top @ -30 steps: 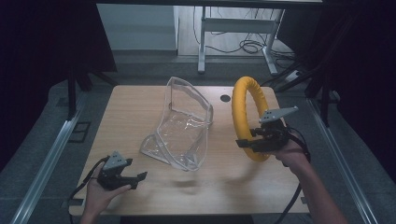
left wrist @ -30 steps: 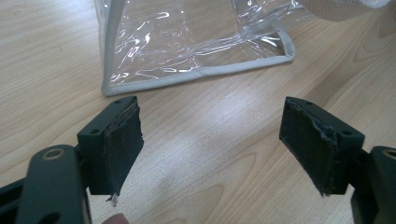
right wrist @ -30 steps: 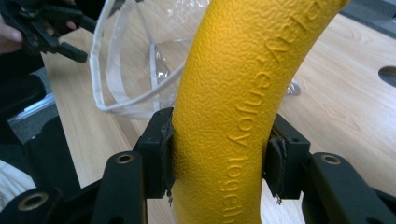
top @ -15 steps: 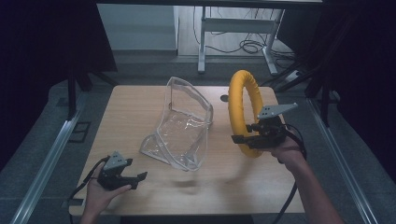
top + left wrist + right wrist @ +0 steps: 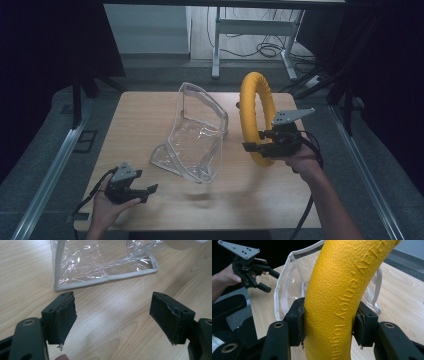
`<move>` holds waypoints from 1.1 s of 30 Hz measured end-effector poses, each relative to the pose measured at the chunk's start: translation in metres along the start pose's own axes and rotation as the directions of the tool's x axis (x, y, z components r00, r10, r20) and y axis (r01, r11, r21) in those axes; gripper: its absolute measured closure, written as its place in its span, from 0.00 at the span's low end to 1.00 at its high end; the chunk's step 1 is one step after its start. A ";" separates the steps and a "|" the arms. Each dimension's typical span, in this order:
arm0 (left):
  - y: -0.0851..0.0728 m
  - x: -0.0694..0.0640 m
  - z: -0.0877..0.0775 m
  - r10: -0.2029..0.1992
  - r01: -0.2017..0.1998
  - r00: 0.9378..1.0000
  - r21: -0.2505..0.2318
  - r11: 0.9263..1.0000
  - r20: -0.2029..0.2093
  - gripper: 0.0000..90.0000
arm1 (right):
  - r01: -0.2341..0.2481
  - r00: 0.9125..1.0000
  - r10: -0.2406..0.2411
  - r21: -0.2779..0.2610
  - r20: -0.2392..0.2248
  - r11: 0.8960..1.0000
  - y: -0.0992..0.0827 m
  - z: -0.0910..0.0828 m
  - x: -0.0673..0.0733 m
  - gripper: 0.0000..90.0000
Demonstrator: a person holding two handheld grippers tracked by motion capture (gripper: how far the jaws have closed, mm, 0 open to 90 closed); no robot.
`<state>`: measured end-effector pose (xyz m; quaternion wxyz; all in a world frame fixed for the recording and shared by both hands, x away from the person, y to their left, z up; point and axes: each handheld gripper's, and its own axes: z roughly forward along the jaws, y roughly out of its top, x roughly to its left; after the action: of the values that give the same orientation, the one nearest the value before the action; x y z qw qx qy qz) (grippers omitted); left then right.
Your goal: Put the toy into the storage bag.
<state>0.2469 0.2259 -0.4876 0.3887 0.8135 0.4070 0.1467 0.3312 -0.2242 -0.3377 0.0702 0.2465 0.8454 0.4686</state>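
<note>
A: On the right half of the wooden table point(image 5: 150, 110), what does the right gripper point(image 5: 257, 146) have?

B: Its pads clamp the yellow foam ring point(image 5: 256, 112) low on its tube, holding it upright above the tabletop, just beside the clear plastic bag point(image 5: 197, 135).

A: And the left gripper point(image 5: 145, 191)?

B: Jaws spread wide, holding nothing, near the front left edge. The bag's grey-piped edge lies ahead of it, bare wood between them.

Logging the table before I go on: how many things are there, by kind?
Yellow ring: 1, clamped upright in the right gripper
Clear plastic bag: 1, on the table
Total: 2
</note>
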 end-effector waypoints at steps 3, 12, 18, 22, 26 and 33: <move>0.000 0.000 0.000 0.000 0.000 1.000 0.000 1.000 -0.001 0.23 | 0.001 1.000 -0.001 -0.008 -0.001 1.000 0.002 0.000 0.001 0.56; 0.000 0.000 0.000 -0.001 0.001 1.000 -0.001 1.000 0.000 0.23 | 0.021 0.999 -0.023 -0.056 -0.023 0.998 0.016 0.001 0.008 0.55; 0.000 0.000 0.000 -0.002 0.002 1.000 0.000 1.000 0.000 0.23 | 0.034 0.999 -0.036 -0.069 -0.029 0.997 0.023 0.000 0.014 0.55; 0.000 0.000 0.000 -0.003 0.003 1.000 0.000 1.000 -0.001 0.23 | 0.031 0.999 -0.034 -0.077 -0.035 0.997 0.025 0.001 0.014 0.55; 0.000 0.000 0.000 -0.002 0.002 1.000 -0.001 1.000 -0.002 0.23 | 0.030 0.999 -0.033 -0.086 -0.037 0.996 0.026 0.002 0.015 0.55; 0.000 0.000 0.001 0.000 0.000 1.000 0.002 1.000 0.000 0.23 | 0.031 0.998 -0.035 -0.098 -0.046 0.995 0.029 0.002 0.017 0.55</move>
<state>0.2473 0.2249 -0.4883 0.3878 0.8138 0.4073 0.1462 0.3275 -0.2015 -0.3128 0.0699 0.2176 0.8270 0.5137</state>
